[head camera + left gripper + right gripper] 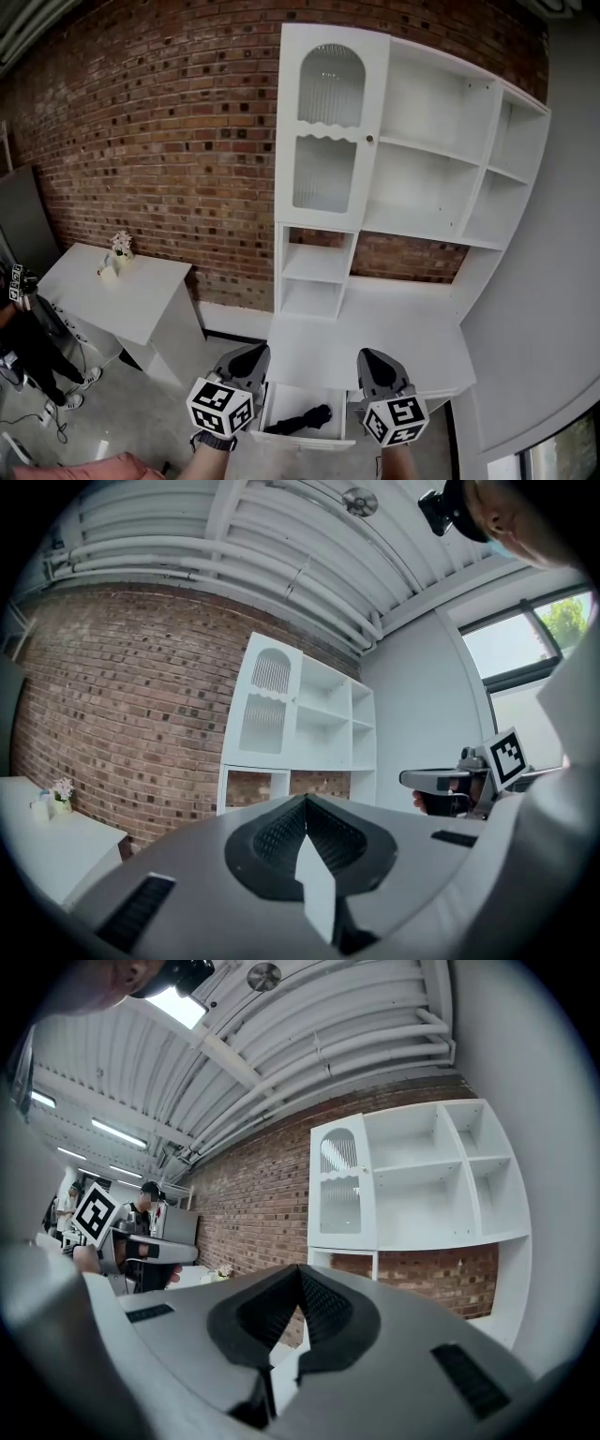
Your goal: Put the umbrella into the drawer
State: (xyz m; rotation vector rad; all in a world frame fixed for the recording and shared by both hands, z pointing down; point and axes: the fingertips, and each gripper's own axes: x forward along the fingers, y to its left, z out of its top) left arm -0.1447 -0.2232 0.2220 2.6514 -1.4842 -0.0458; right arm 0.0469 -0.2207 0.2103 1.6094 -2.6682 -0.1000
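Both closed, empty: left claw [251, 352], right claw [371, 356] | umbrella [298, 419] inside open drawer [300, 440]

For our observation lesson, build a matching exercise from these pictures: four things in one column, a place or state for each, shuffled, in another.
1 umbrella
2 drawer
3 flowers
4 glass door

A on the side table
B pulled open
C shut
D lying in the drawer

Pairs: 1-D; 2-B; 3-A; 4-C
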